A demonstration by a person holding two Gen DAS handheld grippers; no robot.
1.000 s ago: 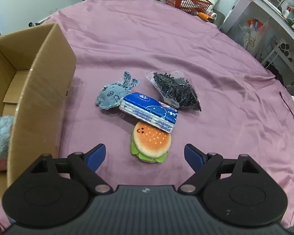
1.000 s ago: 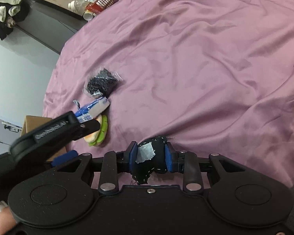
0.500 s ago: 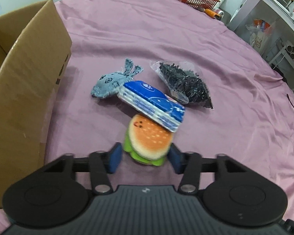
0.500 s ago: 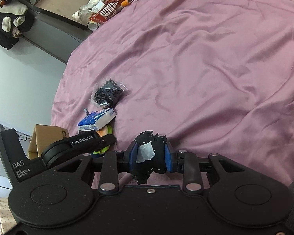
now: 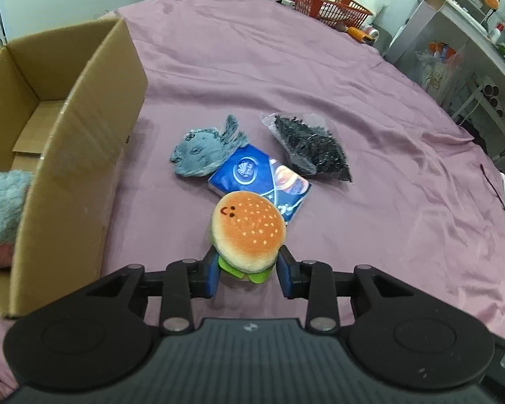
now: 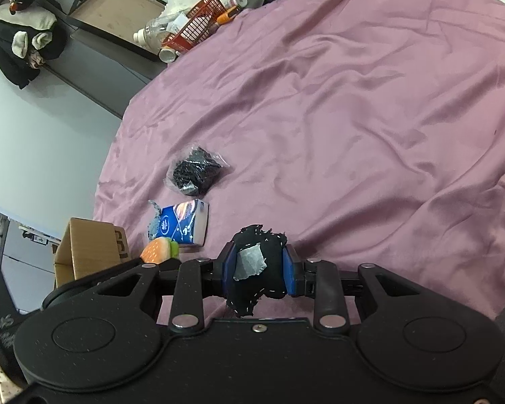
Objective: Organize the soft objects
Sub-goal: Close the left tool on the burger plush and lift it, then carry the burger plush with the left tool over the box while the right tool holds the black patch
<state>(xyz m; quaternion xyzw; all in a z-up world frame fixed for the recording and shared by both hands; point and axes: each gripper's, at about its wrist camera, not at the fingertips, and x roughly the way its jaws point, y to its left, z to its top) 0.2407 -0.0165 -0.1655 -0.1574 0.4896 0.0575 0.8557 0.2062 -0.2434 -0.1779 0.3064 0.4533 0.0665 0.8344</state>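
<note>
A plush hamburger [image 5: 249,232] sits between the blue pads of my left gripper [image 5: 249,274], whose jaws are closing on its lower half and pressing it. It hangs just in front of a blue tissue pack [image 5: 252,175] lying flat on the purple cloth. Behind the pack lie a grey plush animal [image 5: 202,155] and a clear bag of black bits [image 5: 309,148]. My right gripper [image 6: 257,271] is shut on a black soft thing [image 6: 269,245] with a grey patch, above the cloth. The hamburger [image 6: 158,250] and the tissue pack [image 6: 185,222] show to its left.
An open cardboard box [image 5: 84,134] stands at the left with a fuzzy grey-blue plush [image 5: 0,202] inside. A red basket [image 5: 330,8] and bottles crowd the far edge of the table. Shelves stand to the right, past the cloth.
My left gripper's jaws came in from wide apart onto the hamburger and raised it. The tissue pack that leaned on it now lies flat. The right gripper kept its hold and place.
</note>
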